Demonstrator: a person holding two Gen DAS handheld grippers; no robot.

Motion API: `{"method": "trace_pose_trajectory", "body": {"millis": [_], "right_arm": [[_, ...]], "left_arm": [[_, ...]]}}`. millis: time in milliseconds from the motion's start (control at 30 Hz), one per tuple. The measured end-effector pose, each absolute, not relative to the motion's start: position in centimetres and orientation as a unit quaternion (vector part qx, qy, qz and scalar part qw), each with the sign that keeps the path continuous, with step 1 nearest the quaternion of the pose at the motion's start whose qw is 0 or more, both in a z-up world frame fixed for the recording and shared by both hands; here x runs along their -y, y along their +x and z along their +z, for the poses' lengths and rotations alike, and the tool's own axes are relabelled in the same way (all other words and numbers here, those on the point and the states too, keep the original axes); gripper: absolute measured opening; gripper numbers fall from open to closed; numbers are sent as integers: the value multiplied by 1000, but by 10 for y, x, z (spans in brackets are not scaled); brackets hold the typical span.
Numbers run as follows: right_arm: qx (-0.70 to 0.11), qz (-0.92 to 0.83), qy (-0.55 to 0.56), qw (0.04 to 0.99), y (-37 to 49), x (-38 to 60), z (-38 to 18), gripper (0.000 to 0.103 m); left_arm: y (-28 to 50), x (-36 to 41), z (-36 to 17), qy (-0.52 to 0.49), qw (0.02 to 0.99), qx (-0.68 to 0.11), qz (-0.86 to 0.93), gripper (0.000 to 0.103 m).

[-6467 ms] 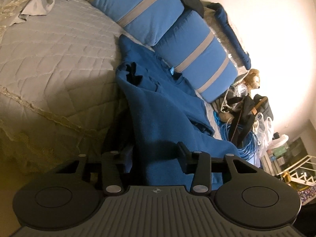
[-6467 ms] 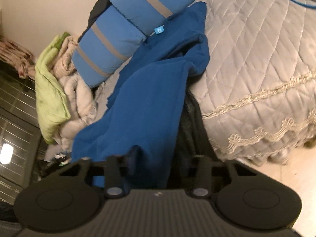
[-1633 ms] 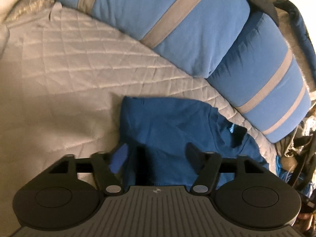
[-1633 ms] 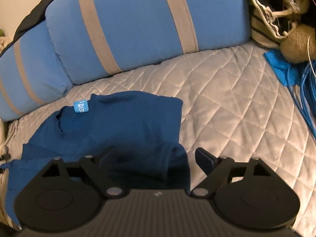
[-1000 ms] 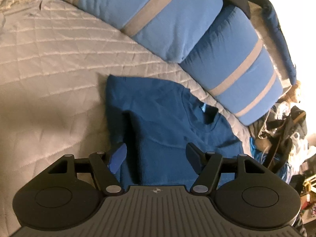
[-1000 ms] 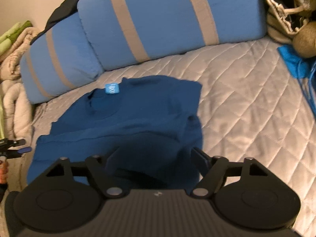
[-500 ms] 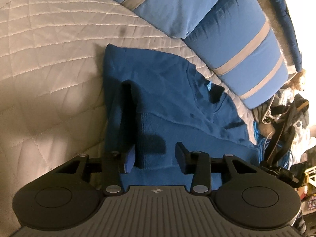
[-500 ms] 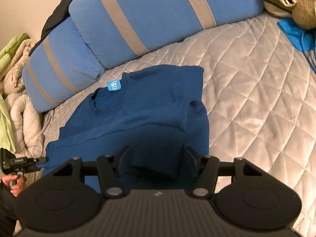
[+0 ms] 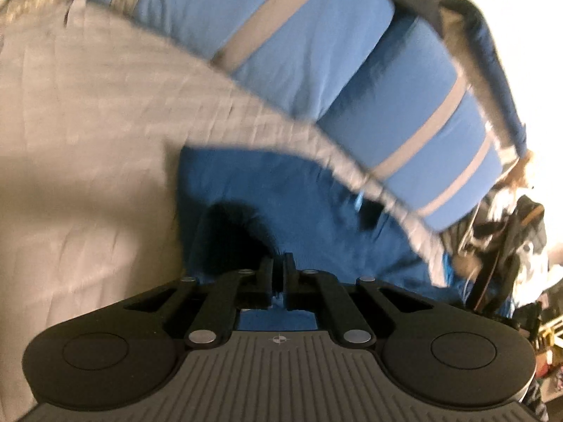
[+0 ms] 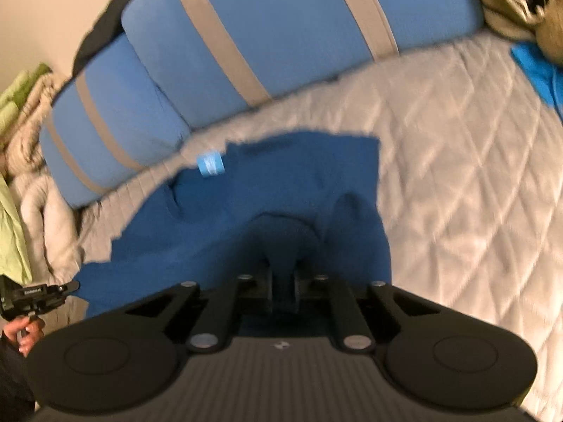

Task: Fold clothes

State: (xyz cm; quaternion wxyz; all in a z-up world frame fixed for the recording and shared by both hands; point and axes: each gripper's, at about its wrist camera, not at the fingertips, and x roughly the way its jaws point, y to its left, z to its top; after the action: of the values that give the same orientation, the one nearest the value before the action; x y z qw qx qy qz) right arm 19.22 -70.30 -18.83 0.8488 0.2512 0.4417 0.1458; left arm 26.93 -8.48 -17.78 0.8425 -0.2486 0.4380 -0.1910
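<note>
Your left gripper (image 9: 279,267) is clenched on a pinch of the shirt (image 9: 309,207); fabric bunches up into a dark fold just ahead of the tips. Your right gripper (image 10: 282,281) is likewise clamped on shirt (image 10: 299,183) cloth, w/ a ridge rising between the jaws. Shirt lies on the quilt (image 10: 457,176), collar end toward the pillows (image 10: 281,28), light-blue tag (image 10: 210,164) showing at the neck; both views are motion-blurred. Left hand (image 10: 24,328) shows at the right cam's edge.
</note>
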Motion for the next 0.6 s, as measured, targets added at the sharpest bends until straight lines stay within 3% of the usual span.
{"method": "trace_pose_trajectory", "body": {"millis": [233, 600], "right_arm": [[-406, 138, 293, 855, 224, 707, -170, 10], [-404, 107, 347, 840, 270, 709, -186, 10]], "left_arm": [[296, 92, -160, -272, 856, -401, -178, 5], [341, 94, -171, -331, 848, -390, -136, 5]]}}
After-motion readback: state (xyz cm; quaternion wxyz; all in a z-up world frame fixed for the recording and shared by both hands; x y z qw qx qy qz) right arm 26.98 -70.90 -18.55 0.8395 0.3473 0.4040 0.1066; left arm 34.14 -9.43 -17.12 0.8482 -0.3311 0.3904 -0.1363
